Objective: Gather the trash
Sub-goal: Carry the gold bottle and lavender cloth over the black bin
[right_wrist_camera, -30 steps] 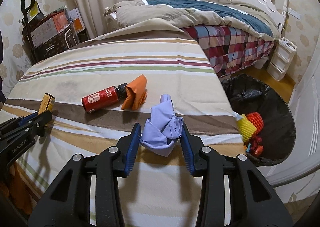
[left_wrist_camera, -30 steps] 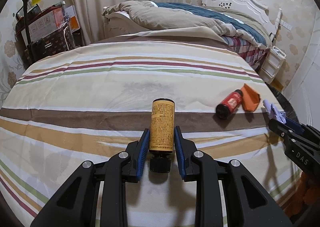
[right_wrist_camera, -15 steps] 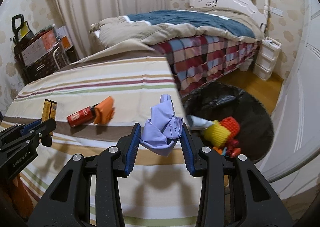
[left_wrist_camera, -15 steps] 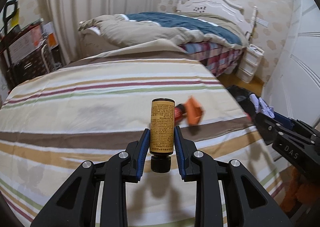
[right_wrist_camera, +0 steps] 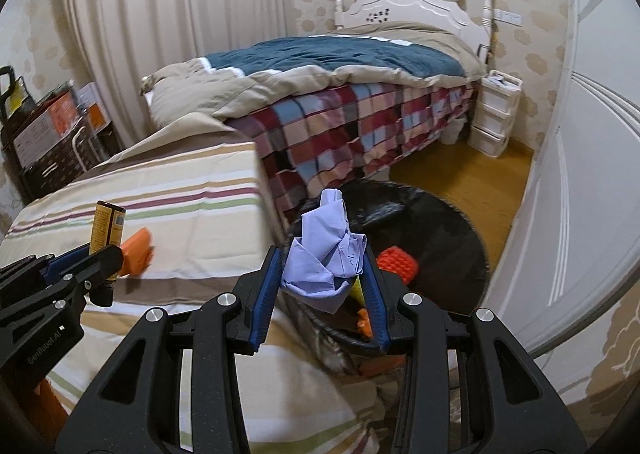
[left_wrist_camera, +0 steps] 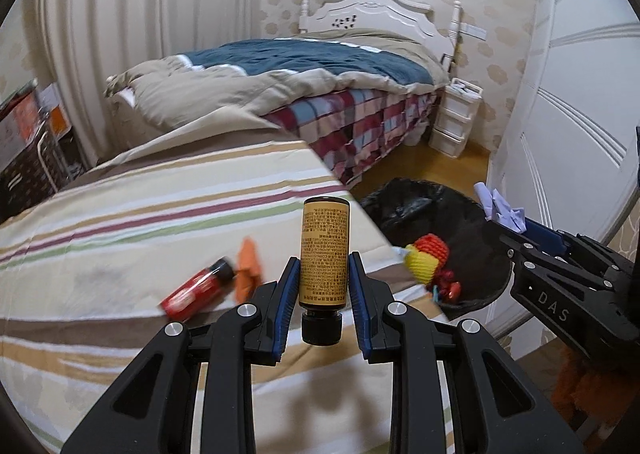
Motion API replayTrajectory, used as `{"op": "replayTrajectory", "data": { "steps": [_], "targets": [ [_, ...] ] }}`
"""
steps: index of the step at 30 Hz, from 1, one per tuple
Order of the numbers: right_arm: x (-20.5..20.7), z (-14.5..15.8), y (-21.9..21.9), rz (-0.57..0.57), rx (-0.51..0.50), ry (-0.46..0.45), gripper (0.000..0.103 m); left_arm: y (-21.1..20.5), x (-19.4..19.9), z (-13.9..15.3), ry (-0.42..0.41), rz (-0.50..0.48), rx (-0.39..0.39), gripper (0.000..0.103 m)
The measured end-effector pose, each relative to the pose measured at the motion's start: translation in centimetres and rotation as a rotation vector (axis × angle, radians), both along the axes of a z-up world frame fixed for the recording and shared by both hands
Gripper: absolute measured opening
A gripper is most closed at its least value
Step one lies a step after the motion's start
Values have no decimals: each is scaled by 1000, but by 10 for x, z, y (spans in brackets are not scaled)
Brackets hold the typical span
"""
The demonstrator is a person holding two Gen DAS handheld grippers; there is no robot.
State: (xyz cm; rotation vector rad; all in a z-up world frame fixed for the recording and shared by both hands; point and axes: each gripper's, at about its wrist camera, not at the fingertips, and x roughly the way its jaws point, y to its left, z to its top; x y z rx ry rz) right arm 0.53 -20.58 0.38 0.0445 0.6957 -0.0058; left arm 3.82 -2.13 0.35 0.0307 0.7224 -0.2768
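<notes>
Lavender crumpled paper (right_wrist_camera: 326,254) sits pinched in your right gripper (right_wrist_camera: 322,286), above the near rim of the black-lined trash bin (right_wrist_camera: 460,230); it's light and soft, so it likely drops clean. Your left gripper (left_wrist_camera: 323,286) clamps the amber bottle (left_wrist_camera: 325,252) mid-body, cap down, left of the bin; rigid, probably slick, so hold the label. Red bottle (left_wrist_camera: 196,289) and orange scrap (left_wrist_camera: 248,266) lie on the striped sheet (left_wrist_camera: 140,221) further left.

Striped bed (left_wrist_camera: 120,221) carries red can (left_wrist_camera: 196,288) (lying sideways) and orange scrap (left_wrist_camera: 248,266)
</notes>
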Motion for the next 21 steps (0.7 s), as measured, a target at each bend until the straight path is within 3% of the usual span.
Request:
{"op": "replayTrajectory", "data": {
  "steps": [21],
  "targets": [
    [39,-18,-75,-100,20,16,39,-98,58,-23,17,-62,87,27]
  ]
}}
